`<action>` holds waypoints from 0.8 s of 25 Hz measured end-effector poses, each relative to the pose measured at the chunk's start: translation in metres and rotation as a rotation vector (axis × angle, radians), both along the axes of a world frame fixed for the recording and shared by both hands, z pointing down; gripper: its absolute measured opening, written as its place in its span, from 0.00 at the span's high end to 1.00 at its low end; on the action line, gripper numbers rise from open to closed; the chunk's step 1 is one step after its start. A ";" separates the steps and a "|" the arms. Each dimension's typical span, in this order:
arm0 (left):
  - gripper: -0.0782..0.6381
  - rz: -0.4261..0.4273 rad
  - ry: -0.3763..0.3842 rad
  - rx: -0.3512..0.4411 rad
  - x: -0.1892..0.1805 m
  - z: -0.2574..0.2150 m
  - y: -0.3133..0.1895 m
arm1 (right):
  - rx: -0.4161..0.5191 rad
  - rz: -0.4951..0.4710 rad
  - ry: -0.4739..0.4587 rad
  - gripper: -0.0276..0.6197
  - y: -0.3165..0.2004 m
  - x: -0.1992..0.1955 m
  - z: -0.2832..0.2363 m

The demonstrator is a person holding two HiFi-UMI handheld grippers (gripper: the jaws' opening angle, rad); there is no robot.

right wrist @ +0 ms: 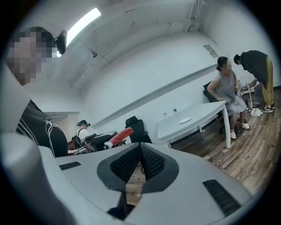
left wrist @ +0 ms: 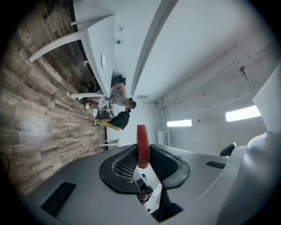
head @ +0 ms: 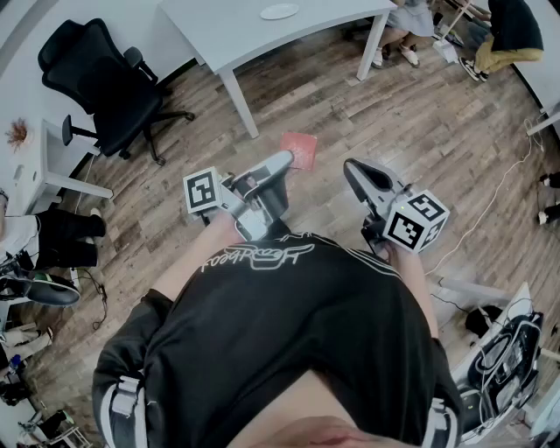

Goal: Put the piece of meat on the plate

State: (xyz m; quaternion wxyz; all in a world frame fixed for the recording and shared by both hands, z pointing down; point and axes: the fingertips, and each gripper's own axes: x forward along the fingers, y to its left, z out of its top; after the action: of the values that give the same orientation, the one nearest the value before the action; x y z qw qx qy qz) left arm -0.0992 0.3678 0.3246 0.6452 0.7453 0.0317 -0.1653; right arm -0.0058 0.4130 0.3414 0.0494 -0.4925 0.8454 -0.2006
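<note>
A flat red piece of meat (head: 299, 149) sticks out of my left gripper (head: 282, 164), which is shut on it above the wood floor. In the left gripper view the meat (left wrist: 142, 136) stands edge-on between the dark pads. My right gripper (head: 352, 170) is beside it, shut and holding nothing; its pads meet in the right gripper view (right wrist: 140, 147), where the meat (right wrist: 121, 136) shows at the left. The white plate (head: 279, 11) lies on a white table (head: 229, 35) well ahead of both grippers, with the plate (right wrist: 185, 120) also visible across the room and in the left gripper view (left wrist: 103, 60).
A black office chair (head: 105, 74) stands at the left beside a small white desk (head: 48, 171). People (head: 507, 31) sit and stand at the far right past the table. A cable (head: 490, 201) runs over the floor on the right, and gear (head: 503, 359) lies at the lower right.
</note>
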 end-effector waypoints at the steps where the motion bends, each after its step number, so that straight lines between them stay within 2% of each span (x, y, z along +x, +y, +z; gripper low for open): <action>1: 0.78 -0.003 -0.004 -0.002 -0.001 0.001 0.000 | -0.002 -0.002 0.000 0.94 0.000 -0.001 0.001; 10: 0.78 -0.014 -0.023 -0.002 -0.009 0.002 0.010 | 0.009 -0.013 -0.011 0.94 0.003 -0.006 -0.001; 12: 0.78 -0.023 -0.024 -0.001 -0.013 0.001 0.011 | 0.022 -0.014 -0.037 0.94 0.004 -0.008 -0.004; 16: 0.78 -0.043 -0.023 -0.009 -0.019 0.003 0.010 | 0.050 -0.009 -0.168 0.94 0.003 -0.006 -0.014; 20: 0.78 -0.049 -0.021 -0.019 -0.024 0.007 0.007 | 0.042 0.024 -0.146 0.94 -0.005 -0.003 -0.010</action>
State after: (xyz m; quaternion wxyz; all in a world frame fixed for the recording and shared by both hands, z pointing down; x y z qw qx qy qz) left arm -0.1237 0.3749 0.3313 0.6483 0.7413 0.0052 -0.1733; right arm -0.0087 0.4079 0.3318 0.1238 -0.4855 0.8376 -0.2178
